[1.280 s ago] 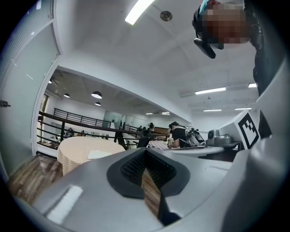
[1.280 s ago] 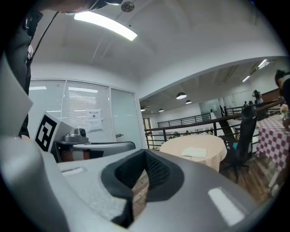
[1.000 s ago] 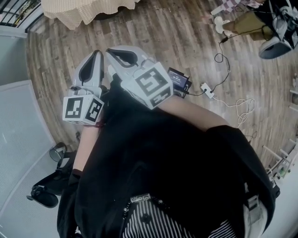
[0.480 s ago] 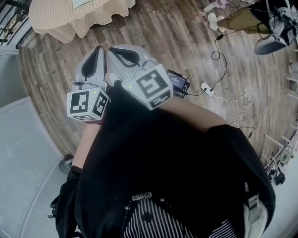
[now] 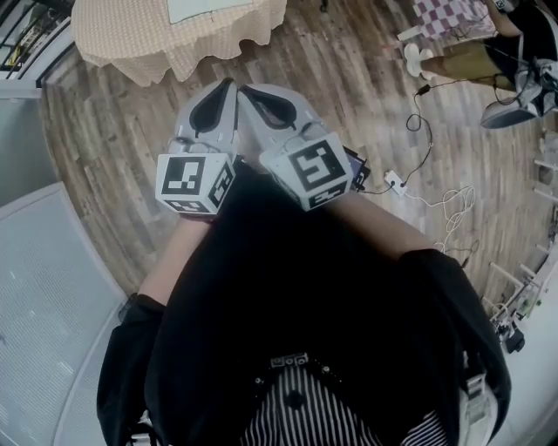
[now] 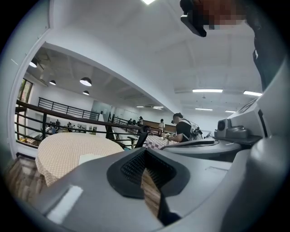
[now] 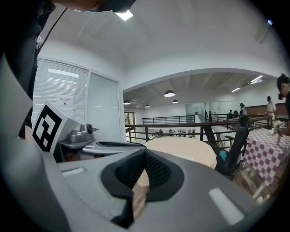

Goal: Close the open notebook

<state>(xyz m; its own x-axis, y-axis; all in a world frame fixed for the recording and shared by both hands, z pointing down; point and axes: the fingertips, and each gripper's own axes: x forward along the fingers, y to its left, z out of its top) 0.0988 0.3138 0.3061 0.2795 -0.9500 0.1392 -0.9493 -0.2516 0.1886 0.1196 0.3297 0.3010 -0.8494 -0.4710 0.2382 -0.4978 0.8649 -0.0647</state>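
Zero steps done: left tongs [image 5: 225, 87] and right tongs [image 5: 248, 91] closed, empty, short of the worktop [image 5: 131, 39]; closing the notebook is all outstanding.

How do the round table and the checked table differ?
The round table wears a beige, fine-patterned cloth; the checked table wears bold purple-and-white squares. The round table lies straight ahead of the left claw and right claw; the checked table sits off to their right. Both are cloth-covered, on the wood floor.
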